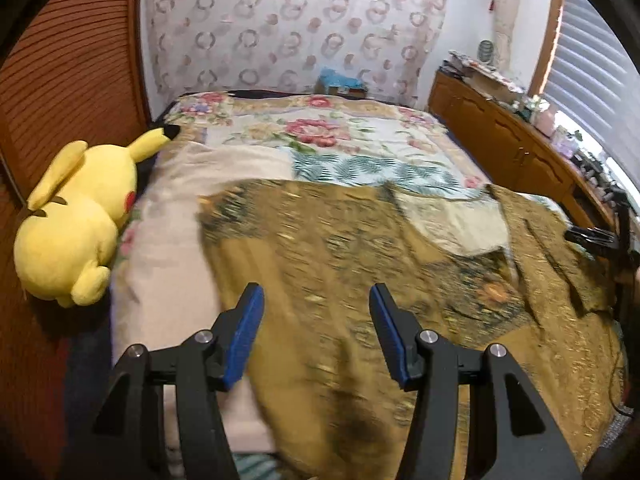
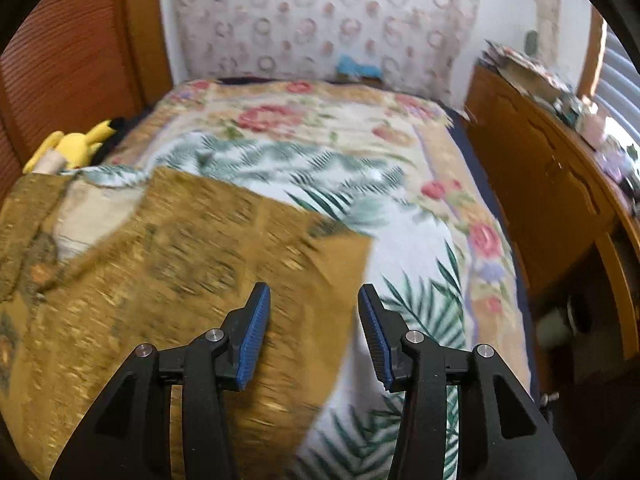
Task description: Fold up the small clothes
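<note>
Bed [image 1: 360, 136] with floral and palm-print cover fills both views, running from near edge to far patterned wall. Mustard-gold patterned garment [image 1: 360, 264] lies spread on near half of bed, pale lining patch showing at its far side; blurred in both views. Left wrist view shows garment's left edge over a plain cream cloth [image 1: 176, 240] and the full yellow plush toy [image 1: 76, 220] lying at bed's left side against the ribbed wooden panel. Right wrist view shows garment's right edge [image 2: 200, 264] instead, ending on palm-print cover, with only the far-left top of the plush [image 2: 76, 146] visible. Wooden counter [image 1: 520, 148] along the right, cluttered top under window blinds; right view shows more of its front. Left hand-held gripper [image 1: 316, 330] hangs over garment, blue pads wide apart, gripping nothing. Right hand-held gripper [image 2: 314, 332] likewise wide apart, nothing between pads, over garment's right edge. Left view also catches the right gripper at the far right edge.
</note>
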Tool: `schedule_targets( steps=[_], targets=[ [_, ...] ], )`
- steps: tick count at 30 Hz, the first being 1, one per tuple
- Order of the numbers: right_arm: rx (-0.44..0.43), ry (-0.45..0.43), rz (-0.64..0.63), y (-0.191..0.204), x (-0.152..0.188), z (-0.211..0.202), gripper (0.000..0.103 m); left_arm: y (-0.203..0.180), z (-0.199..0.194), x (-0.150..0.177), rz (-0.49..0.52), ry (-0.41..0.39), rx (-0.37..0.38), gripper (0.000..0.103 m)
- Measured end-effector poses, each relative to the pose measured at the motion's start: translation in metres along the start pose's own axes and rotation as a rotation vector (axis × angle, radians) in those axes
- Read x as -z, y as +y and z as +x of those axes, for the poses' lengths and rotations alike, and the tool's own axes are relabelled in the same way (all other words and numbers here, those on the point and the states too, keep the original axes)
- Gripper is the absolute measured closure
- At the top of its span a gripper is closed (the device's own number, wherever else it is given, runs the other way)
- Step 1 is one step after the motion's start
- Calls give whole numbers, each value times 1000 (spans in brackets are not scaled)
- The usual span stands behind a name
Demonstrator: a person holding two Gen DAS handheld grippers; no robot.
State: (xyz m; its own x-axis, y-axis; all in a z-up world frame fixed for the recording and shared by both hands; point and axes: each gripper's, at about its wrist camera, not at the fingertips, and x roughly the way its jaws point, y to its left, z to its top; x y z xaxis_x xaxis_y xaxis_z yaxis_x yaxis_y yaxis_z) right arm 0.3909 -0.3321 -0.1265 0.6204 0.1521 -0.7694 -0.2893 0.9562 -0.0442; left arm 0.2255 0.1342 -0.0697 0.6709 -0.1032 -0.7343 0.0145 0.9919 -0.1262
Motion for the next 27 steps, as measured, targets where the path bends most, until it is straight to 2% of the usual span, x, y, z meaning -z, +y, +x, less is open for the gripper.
schedule_targets(
  steps=[4,7,10,13,16,21,27],
  targets=[
    [-14,-10,32,-8,7,5,55,19,9,-7,-21,6,-46,49],
    [-4,-19,45,-12,8,6,47,29,14,-11,-23,3,-96,49],
    [-8,-16,59,-13,7,7,43,35,19,-15,-20,9,-104,49],
    [22,-13,55,-12,7,8,36,37,26,-21,-17,20,-87,49],
    [14,-7,77,-16,7,10,31,38,34,-28,-22,42,-20,49],
    [19,-6,76,-16,7,10,30,38,39,-39,-30,37,3,54],
    [19,-6,75,-15,7,10,29,43,40,-41,-44,40,-2,54]
  ],
)
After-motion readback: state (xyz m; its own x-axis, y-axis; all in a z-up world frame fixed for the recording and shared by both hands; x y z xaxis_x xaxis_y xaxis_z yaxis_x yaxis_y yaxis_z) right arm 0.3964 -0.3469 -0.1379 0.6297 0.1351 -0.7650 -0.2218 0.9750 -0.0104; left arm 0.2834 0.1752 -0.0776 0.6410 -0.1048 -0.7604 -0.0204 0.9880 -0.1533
